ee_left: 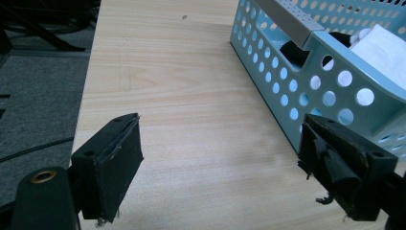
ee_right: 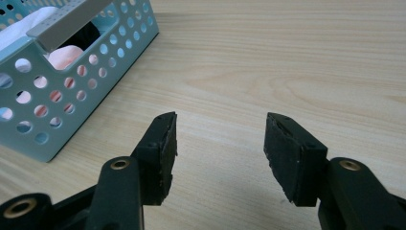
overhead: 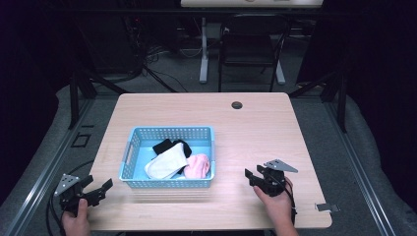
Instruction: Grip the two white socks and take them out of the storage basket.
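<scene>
Two tongs sit at the bottom of the high view, one per hand, both low over the desk [overhead: 255, 123]. The left tongs [overhead: 96, 191] are at the lower left of the frame, at the desk's near left corner, with the person's left hand [overhead: 74, 221] gripping from below and the jaws aimed toward the right. In the left gripper view the left tongs [ee_left: 218, 163] stand wide apart with nothing between them, bare wood showing in the gap. The right tongs [overhead: 252, 177] are at the lower right of centre, with the right hand [overhead: 275, 204] wrapped around the body and the jaws aimed toward the left. In the right gripper view the right tongs [ee_right: 219, 153] are likewise parted and empty.

One light blue perforated basket [overhead: 169, 132] lies between the two tongs and slightly farther up the frame, touching neither. Its near left corner appears just beside the right-hand jaw in the left gripper view [ee_left: 306, 72], and its corner occupies the upper left of the right gripper view [ee_right: 57, 115], well apart from those jaws.

Three cloth items are counted inside the basket: one white piece [overhead: 167, 164] at centre, one pink piece [overhead: 199, 166] to its right, and one black piece [overhead: 169, 145] behind them.

One dark round grommet [overhead: 237, 104] is set in the desk near its far edge. Beyond the desk, at the top of the frame, one dark chair [overhead: 248, 49] stands on the floor.
</scene>
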Demonstrator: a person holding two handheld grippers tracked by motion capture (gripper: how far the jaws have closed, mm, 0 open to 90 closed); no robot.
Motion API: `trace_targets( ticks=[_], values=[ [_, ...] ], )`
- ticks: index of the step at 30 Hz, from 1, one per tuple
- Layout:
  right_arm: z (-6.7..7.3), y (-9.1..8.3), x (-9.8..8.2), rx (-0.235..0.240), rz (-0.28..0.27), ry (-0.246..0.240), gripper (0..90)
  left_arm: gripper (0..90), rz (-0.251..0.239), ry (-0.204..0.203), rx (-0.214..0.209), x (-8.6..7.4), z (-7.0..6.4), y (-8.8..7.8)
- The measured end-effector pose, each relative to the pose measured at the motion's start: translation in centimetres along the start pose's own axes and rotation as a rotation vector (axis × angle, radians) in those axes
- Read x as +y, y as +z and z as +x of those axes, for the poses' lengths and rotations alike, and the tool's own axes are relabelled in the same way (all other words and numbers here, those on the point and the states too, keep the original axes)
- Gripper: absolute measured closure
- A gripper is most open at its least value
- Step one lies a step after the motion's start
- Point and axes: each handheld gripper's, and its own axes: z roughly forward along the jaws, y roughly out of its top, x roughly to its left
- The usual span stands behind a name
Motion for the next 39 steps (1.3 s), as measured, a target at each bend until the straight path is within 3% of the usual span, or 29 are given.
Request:
trace_targets(
  ticks=[13, 21, 23, 33, 39],
  values=[
    [1.1, 0.2, 0.2, 0.022, 0.012, -0.051, 45.3, 15.1, -0.001, -0.001, 0.002, 0.0, 0.0, -0.1],
    [2.5, 0.0, 1.3, 0.043, 0.016, -0.093, 45.1, 15.1, 0.001, -0.003, 0.004, 0.0, 0.0, -0.1],
    [3.0, 0.0, 1.8, 0.056, 0.011, -0.084, 45.1, 15.1, -0.006, -0.006, 0.003, -0.1, 0.1, -0.1],
    [5.7, -0.1, 5.6, 0.091, 0.023, -0.139, 46.9, 15.1, -0.003, -0.011, 0.004, 0.0, 0.1, -0.2],
    [7.0, -0.4, 8.4, 0.145, 0.04, -0.157, 50.5, 15.1, -0.003, -0.011, 0.004, 0.0, 0.1, -0.2]
  ],
)
